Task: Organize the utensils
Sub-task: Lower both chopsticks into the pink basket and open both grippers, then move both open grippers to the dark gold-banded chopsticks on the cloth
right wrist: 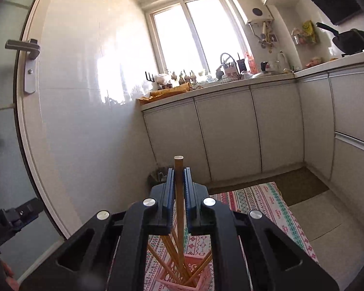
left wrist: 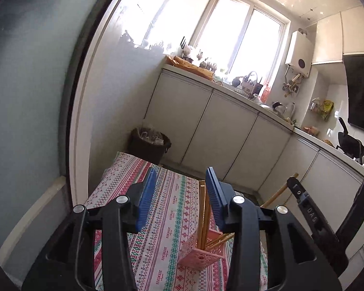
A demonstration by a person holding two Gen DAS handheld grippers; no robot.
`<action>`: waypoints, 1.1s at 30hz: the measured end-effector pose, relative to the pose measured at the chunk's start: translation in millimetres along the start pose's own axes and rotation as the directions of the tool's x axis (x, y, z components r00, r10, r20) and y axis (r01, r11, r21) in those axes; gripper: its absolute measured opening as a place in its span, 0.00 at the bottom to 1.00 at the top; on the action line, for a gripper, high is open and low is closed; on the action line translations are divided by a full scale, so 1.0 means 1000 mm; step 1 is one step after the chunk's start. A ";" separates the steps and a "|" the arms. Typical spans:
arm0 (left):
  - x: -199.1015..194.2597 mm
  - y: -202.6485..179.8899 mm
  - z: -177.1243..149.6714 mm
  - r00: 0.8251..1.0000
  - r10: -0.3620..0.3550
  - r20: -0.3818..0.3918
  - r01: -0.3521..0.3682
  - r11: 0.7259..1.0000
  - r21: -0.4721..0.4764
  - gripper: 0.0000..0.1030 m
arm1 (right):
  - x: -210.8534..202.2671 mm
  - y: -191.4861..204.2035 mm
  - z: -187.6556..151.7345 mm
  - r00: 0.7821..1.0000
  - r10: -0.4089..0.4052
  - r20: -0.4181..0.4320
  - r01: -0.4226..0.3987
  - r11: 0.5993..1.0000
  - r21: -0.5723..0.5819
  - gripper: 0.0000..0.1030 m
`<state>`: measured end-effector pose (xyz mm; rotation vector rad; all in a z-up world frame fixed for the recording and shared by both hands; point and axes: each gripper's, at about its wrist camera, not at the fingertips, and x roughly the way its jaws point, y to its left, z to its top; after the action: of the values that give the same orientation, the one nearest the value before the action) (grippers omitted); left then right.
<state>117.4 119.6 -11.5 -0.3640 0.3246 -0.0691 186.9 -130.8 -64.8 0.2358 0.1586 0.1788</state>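
Right gripper (right wrist: 178, 177) clamped on a single wooden chopstick (right wrist: 179, 208), blue fingers (right wrist: 170, 184) pressed to both sides of the shaft. Long axis near upright, flat butt end up past the fingertips, thin end down into pink lattice holder (right wrist: 201, 272). Holder on the desk (right wrist: 267, 208), desk covered in a striped, patterned cloth. More chopsticks (right wrist: 166, 249) already in the holder, leaning out at different angles, fanned left and right around the held one.

Left gripper (left wrist: 180, 186) with fingers (left wrist: 148, 194) apart, nothing pinched, hovering above the desk (left wrist: 157, 218). Same pink holder (left wrist: 203, 254) below and between its fingers, slightly to the right. Chopsticks inside (left wrist: 203, 213): a pair close to vertical, tops up beside the right finger; several others tilted low toward the right. Contact between upright pair and that finger: cannot tell. Right gripper's body (left wrist: 310, 213) at the right edge of the left wrist view, with the wooden stick (left wrist: 280, 192) slanting behind it.

Around: dark waste bin (left wrist: 149, 143) on the floor past the desk's far end, against the wall. White cabinet doors (left wrist: 220, 131) under a cluttered countertop beyond. Bright window (right wrist: 189, 31) behind. Door with metal handle (right wrist: 26, 48) at left of right wrist view. Black pan (right wrist: 351, 38) on the stove corner, far right. Leaning chopsticks crowd the holder's mouth around the held stick's lower end.
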 end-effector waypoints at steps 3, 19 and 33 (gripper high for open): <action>0.004 0.001 -0.001 1.000 0.009 -0.013 -0.009 1.000 0.002 0.38 | 0.007 0.002 -0.010 1.000 -0.013 -0.029 0.012 1.000 -0.025 0.17; 0.001 -0.021 -0.015 0.997 -0.026 -0.077 0.033 0.995 0.096 0.72 | -0.071 -0.036 -0.011 0.993 -0.107 -0.041 0.110 0.991 0.082 0.94; 0.008 -0.074 -0.076 0.964 -0.043 -0.262 0.127 0.941 0.314 0.82 | -0.113 -0.072 -0.056 0.937 -0.191 -0.291 0.217 0.974 0.059 0.94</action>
<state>100.0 23.3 -54.5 -0.0352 0.5408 -0.2539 78.9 -209.7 -121.4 0.2813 0.4765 -0.0030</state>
